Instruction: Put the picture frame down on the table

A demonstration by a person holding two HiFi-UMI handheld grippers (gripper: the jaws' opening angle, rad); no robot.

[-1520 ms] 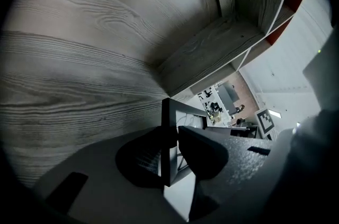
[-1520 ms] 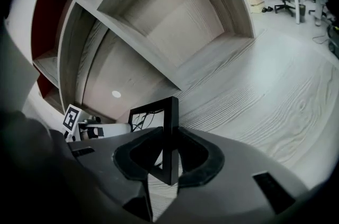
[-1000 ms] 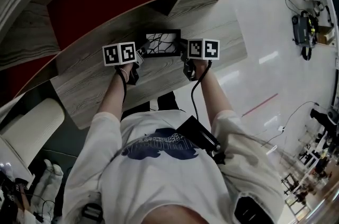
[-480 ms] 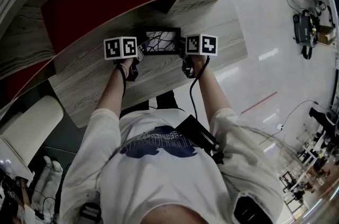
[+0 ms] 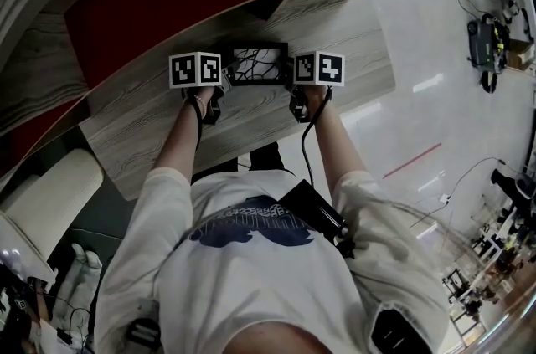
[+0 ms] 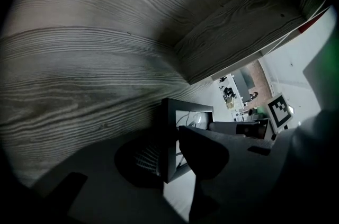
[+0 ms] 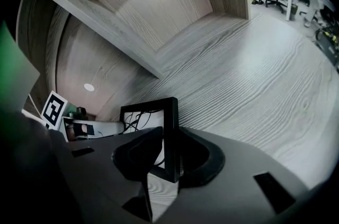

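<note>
A small black picture frame (image 5: 258, 64) with a white picture of dark lines is held between my two grippers over the grey wood-grain table (image 5: 167, 130). My left gripper (image 5: 219, 86) is shut on the frame's left edge (image 6: 168, 138), and its marker cube sits at the left. On the frame's right edge (image 7: 170, 135) my right gripper (image 5: 293, 84) is shut. In the right gripper view the frame stands upright between the jaws. Whether its bottom touches the table cannot be told.
A wooden shelf unit with dark red panels (image 5: 151, 1) rises behind the table. The table's front edge (image 5: 251, 145) is near my body. A white padded seat (image 5: 46, 202) stands at the lower left. Shiny white floor (image 5: 435, 93) with cables lies to the right.
Both grippers and the frame have moved slightly away from my body, toward the back of the table. The hold on the frame is unchanged.
</note>
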